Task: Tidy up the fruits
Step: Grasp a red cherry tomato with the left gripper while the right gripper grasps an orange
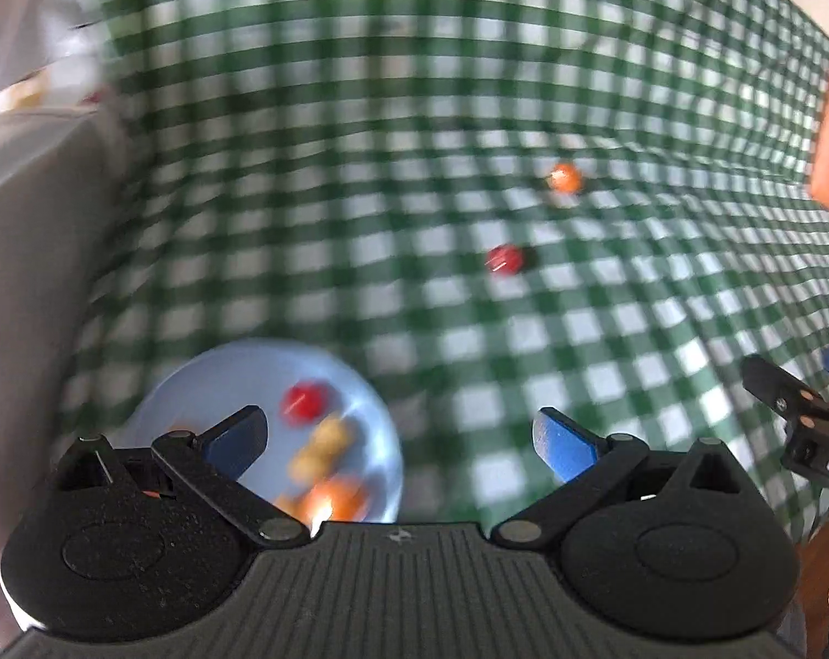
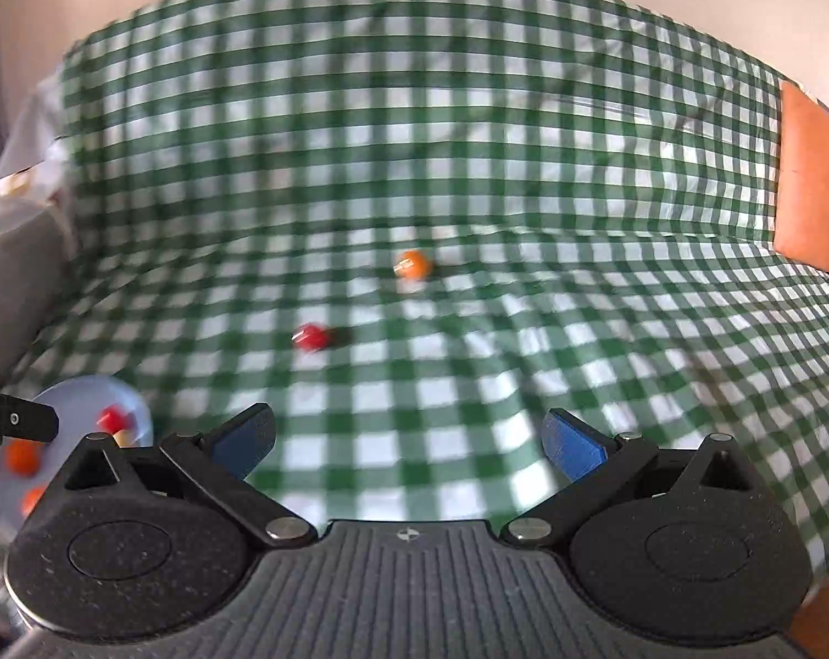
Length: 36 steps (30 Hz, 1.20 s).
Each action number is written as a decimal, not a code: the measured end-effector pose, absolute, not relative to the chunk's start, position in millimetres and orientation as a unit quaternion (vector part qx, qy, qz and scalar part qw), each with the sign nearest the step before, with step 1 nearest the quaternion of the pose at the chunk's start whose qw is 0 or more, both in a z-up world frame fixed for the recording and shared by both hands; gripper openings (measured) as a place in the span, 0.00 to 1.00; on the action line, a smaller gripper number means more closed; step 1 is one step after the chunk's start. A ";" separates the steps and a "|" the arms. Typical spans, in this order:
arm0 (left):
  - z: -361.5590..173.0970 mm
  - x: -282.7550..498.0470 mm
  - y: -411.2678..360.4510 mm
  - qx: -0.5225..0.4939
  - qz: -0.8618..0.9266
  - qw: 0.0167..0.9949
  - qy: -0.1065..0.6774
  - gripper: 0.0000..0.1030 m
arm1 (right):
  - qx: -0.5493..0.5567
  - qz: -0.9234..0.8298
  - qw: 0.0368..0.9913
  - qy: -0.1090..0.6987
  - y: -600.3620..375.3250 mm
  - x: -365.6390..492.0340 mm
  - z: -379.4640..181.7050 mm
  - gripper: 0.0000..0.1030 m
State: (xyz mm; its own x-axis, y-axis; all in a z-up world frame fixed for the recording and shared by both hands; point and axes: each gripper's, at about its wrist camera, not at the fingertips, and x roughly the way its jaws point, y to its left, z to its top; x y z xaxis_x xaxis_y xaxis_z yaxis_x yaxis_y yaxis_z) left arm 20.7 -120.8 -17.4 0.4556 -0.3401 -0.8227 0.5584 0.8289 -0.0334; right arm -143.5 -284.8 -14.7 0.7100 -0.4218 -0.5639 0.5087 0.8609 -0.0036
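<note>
Loosely scattered, two small fruits lie on the green checked cloth (image 2: 469, 384) ahead of both grippers. The right gripper (image 2: 409, 439) hangs above the cloth with its blue fingers spread wide and nothing between them. The red fruit (image 2: 310, 337) sits ahead of it and a little toward its left finger; the orange fruit (image 2: 412, 264) lies farther ahead, close to its centre line, and the two are apart from each other.

The left gripper (image 1: 400, 436) is likewise wide open and empty. Just below and ahead of its left finger is the pale blue plate (image 1: 205, 384), which already holds a red piece, some yellowish pieces and an orange one. From this gripper the red fruit (image 1: 505, 259) and orange fruit (image 1: 565, 178) lie ahead and toward its right finger, well apart from the plate.

Both loose fruits look small, round, smooth and glossy, so they are probably light and likely to roll or squirt out of a hard pinch; whether they are real or toy cannot be told through the blur. A sensible hold would be across the widest part, fingers coming down on either side, closing gently. The soft, wrinkled cloth may let a fruit shift when nudged.

Two fruits apparently remain to be moved to the plate.
</note>
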 end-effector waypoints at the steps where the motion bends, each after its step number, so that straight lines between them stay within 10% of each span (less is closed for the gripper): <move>1: -26.9 32.0 -137.6 0.124 -0.274 0.842 0.448 1.00 | 0.077 -0.251 0.923 0.282 -297.6 -135.2 -18.3 0.99; 23: -148.2 153.7 -281.8 0.176 -0.299 0.815 0.464 1.00 | 0.079 -0.212 0.922 0.314 -490.0 127.8 -146.6 0.97; 24: -145.6 151.1 -280.6 0.173 -0.299 0.822 0.452 0.92 | 0.064 -0.211 0.924 0.312 -488.7 130.9 -149.1 0.89; 25: -141.8 146.9 -279.6 0.168 -0.304 0.830 0.436 0.61 | 0.052 -0.207 0.927 0.310 -486.5 131.6 -150.8 0.82; 27: -135.3 136.7 -278.7 0.178 -0.329 0.830 0.414 0.32 | 0.035 -0.188 0.935 0.297 -481.8 129.4 -150.8 0.36; 36: -119.3 125.5 -254.5 0.167 -0.324 0.830 0.422 0.32 | 0.059 -0.222 0.921 0.314 -485.7 95.3 -145.9 0.35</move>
State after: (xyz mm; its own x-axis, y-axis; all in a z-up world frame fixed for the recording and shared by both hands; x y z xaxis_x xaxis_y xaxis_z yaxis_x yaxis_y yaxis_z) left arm 125.5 -254.5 -119.3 0.4344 -0.3968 -0.8086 0.6791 0.7341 0.0046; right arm 95.3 -485.7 -145.9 0.7044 -0.3726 -0.6041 0.4472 0.8940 -0.0299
